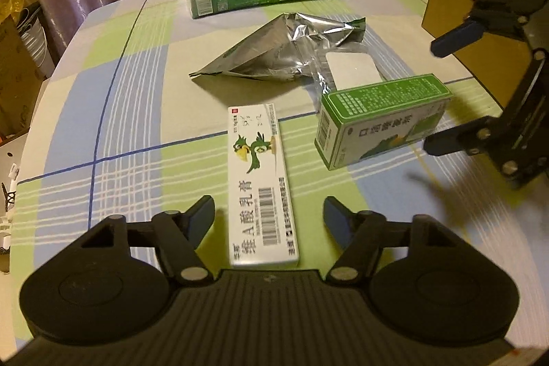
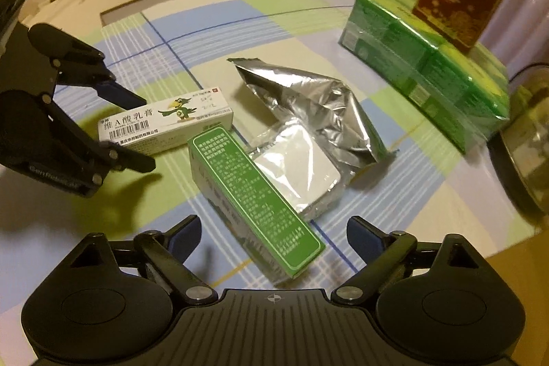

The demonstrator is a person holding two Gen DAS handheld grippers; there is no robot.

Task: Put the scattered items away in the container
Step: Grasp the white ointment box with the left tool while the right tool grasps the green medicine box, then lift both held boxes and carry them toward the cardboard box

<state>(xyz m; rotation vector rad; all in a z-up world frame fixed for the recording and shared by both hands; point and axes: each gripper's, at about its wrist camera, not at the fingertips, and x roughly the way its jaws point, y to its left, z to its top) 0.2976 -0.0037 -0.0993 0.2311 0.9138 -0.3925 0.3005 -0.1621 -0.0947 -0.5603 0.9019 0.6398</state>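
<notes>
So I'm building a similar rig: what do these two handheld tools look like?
Both are matte black plastic. The left tool and right tool have blue finger pads, linkage arms with silver pivot pins, round housings and a ribbed centre deck.

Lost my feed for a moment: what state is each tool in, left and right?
Left tool: open, straddling the long white box, not gripping it.
Right tool: open, straddling the green box, holding nothing.
</notes>
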